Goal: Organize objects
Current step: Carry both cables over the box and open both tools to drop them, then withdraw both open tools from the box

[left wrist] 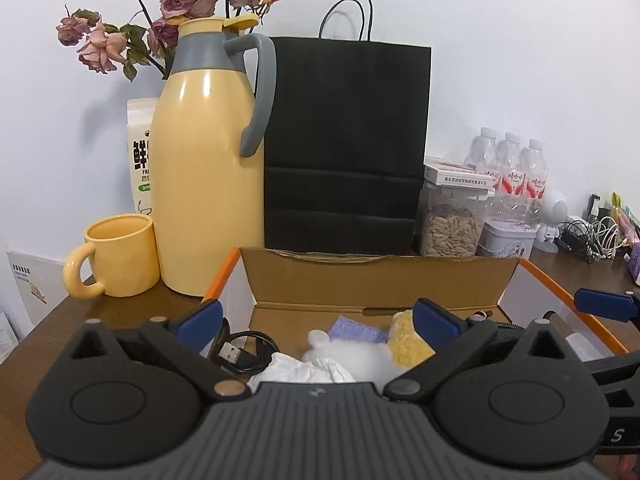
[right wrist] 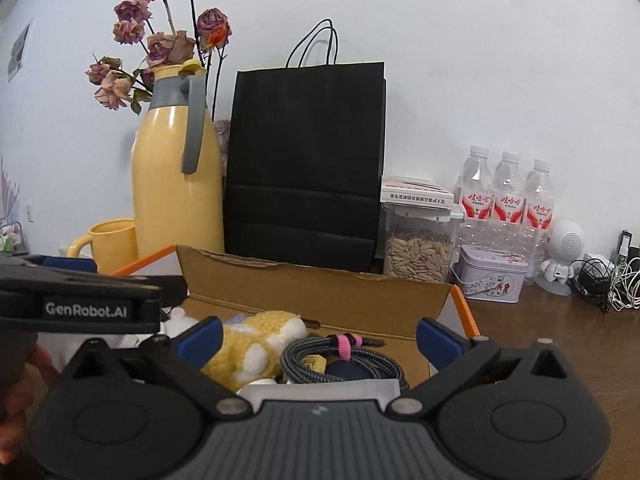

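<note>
An open cardboard box with orange-edged flaps sits in front of me and also shows in the right wrist view. In it lie a black USB cable, white crumpled stuff, a purple cloth, a yellow plush toy and a coiled grey cable with a pink tie. My left gripper is open and empty above the box's left part. My right gripper is open and empty above its right part.
Behind the box stand a yellow thermos jug, a yellow mug, a black paper bag, a seed jar, a tin, water bottles and dried roses. Tangled cables lie at far right on the wooden desk.
</note>
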Demonstrator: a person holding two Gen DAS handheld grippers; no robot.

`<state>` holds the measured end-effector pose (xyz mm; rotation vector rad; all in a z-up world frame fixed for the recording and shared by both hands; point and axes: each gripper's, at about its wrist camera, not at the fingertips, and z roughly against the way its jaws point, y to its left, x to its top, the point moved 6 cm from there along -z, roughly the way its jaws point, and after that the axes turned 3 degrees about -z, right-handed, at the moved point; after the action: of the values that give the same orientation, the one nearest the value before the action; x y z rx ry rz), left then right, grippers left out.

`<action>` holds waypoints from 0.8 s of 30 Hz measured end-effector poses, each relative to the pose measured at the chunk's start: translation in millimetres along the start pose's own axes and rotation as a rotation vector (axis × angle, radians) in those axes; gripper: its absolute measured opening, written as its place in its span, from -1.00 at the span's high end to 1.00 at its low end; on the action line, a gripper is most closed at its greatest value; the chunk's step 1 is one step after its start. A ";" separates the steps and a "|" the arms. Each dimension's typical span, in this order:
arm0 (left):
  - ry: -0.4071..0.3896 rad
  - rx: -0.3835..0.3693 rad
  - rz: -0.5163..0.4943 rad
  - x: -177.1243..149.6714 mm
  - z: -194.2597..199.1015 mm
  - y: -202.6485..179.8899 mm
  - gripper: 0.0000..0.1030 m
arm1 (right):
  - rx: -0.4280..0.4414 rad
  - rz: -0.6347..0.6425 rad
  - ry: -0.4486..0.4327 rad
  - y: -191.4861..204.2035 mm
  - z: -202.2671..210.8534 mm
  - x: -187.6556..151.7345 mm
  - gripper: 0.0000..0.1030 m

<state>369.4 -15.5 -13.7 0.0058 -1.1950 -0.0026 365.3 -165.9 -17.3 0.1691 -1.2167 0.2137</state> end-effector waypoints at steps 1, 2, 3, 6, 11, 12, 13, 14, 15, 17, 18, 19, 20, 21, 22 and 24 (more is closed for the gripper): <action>-0.009 0.003 0.003 0.4 1.9 0.4 -1.00 | -0.002 -0.002 -0.002 -0.2 1.0 0.0 -1.00; -0.016 0.006 0.007 0.9 3.6 0.8 -1.00 | -0.005 -0.003 -0.002 -0.6 2.1 -0.2 -1.00; -0.027 0.009 0.012 1.6 5.8 1.6 -1.00 | -0.007 -0.004 -0.002 -1.1 3.1 -0.4 -1.00; -0.060 0.019 0.030 2.8 14.4 4.7 -1.00 | -0.012 -0.006 -0.003 -2.8 8.8 -2.8 -1.00; -0.102 0.031 0.041 1.1 30.7 10.7 -1.00 | -0.018 0.001 -0.028 -6.7 26.8 -3.7 -1.00; -0.105 0.033 0.042 -0.2 33.9 11.8 -1.00 | -0.018 0.004 -0.032 -7.5 31.0 -3.8 -1.00; -0.107 0.034 0.043 -1.8 37.2 13.0 -1.00 | -0.021 0.007 -0.036 -8.5 35.5 -4.1 -1.00; -0.106 0.035 0.041 -3.8 40.6 13.6 -1.00 | -0.024 0.008 -0.040 -9.2 39.9 -4.4 -1.00; -0.102 0.036 0.038 -6.0 43.3 14.3 -1.00 | -0.027 0.010 -0.046 -10.1 45.2 -5.5 -1.00; -0.096 0.036 0.026 -11.4 49.4 15.1 -1.00 | -0.030 0.013 -0.049 -12.1 53.9 -8.1 -1.00; -0.094 0.039 0.019 -13.7 52.6 15.4 -1.00 | -0.030 0.013 -0.048 -12.9 57.9 -10.3 -1.00; -0.094 0.040 0.012 -16.1 56.2 15.4 -1.00 | -0.031 0.013 -0.046 -14.2 62.0 -13.3 -1.00; -0.092 0.039 0.007 -18.1 59.5 15.6 -1.00 | -0.035 0.013 -0.041 -15.7 65.3 -16.3 -1.00; -0.090 0.039 0.003 -20.2 63.0 15.6 -1.00 | -0.037 0.014 -0.033 -17.0 68.5 -19.7 -1.00; -0.089 0.039 0.001 -22.2 65.7 15.6 -1.00 | -0.040 0.014 -0.027 -18.3 71.5 -23.0 -1.00; -0.084 0.038 -0.006 -26.3 70.9 15.3 -1.00 | -0.047 0.013 -0.017 -20.3 77.2 -28.8 -1.00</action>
<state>293.8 -0.3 -12.1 0.0432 -1.2785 0.0144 290.7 -206.3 -18.5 0.1225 -1.2394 0.1958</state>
